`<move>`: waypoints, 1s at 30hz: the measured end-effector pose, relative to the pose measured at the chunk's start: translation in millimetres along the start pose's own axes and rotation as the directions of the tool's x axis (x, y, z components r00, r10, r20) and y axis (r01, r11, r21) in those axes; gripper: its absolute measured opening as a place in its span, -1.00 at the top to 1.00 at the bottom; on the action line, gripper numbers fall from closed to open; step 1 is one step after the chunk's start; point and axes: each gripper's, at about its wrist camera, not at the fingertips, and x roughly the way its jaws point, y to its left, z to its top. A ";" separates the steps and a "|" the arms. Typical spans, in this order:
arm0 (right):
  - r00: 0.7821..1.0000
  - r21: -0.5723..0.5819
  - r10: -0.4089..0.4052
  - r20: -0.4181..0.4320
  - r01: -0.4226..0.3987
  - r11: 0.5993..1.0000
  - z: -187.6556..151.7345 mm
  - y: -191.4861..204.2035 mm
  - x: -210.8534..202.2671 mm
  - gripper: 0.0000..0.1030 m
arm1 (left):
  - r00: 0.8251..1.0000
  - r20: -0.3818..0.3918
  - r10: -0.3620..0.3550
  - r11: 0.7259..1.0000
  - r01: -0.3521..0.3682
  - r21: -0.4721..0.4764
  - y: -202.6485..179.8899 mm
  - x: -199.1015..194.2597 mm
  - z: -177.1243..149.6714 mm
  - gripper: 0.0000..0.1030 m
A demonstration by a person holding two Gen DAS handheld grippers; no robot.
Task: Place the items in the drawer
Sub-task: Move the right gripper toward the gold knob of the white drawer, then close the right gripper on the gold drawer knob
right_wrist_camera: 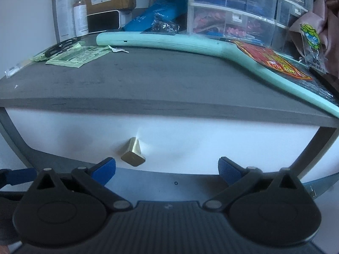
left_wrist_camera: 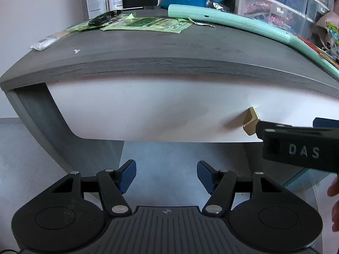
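Note:
A white drawer front (left_wrist_camera: 148,110) sits shut under a dark grey desk top (left_wrist_camera: 148,48); it also shows in the right wrist view (right_wrist_camera: 190,146). Its brass knob (left_wrist_camera: 250,121) (right_wrist_camera: 133,155) sticks out. My left gripper (left_wrist_camera: 166,175) is open and empty, low in front of the drawer, left of the knob. My right gripper (right_wrist_camera: 167,170) is open and empty, just below and in front of the knob, which lies near its left finger (right_wrist_camera: 104,169). The right gripper's black body (left_wrist_camera: 300,146) shows beside the knob in the left wrist view.
On the desk lie a mint-green electric swatter (right_wrist_camera: 169,42) (left_wrist_camera: 233,21), green packets (left_wrist_camera: 146,24) (right_wrist_camera: 78,57), a black item (left_wrist_camera: 103,18), a white packet (left_wrist_camera: 43,43). Behind stand clear storage drawers (right_wrist_camera: 233,10), a blue bag (right_wrist_camera: 152,14), bottles and boxes (right_wrist_camera: 80,10).

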 end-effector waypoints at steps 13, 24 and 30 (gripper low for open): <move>0.998 -0.035 -0.046 -0.050 0.045 0.998 23.6 26.0 14.2 -1.00 | 1.000 -0.008 0.006 1.000 -0.006 0.000 3.4 2.9 8.1 -0.28; 0.992 0.008 -0.082 -0.092 0.083 0.996 39.0 28.2 26.4 -1.00 | 1.000 -0.019 0.000 1.000 0.000 0.002 2.3 4.3 12.6 -0.28; 0.985 0.020 -0.098 -0.140 0.102 0.995 45.8 32.3 32.8 -1.00 | 1.000 -0.022 -0.008 1.000 0.009 0.003 1.3 5.0 13.7 -0.28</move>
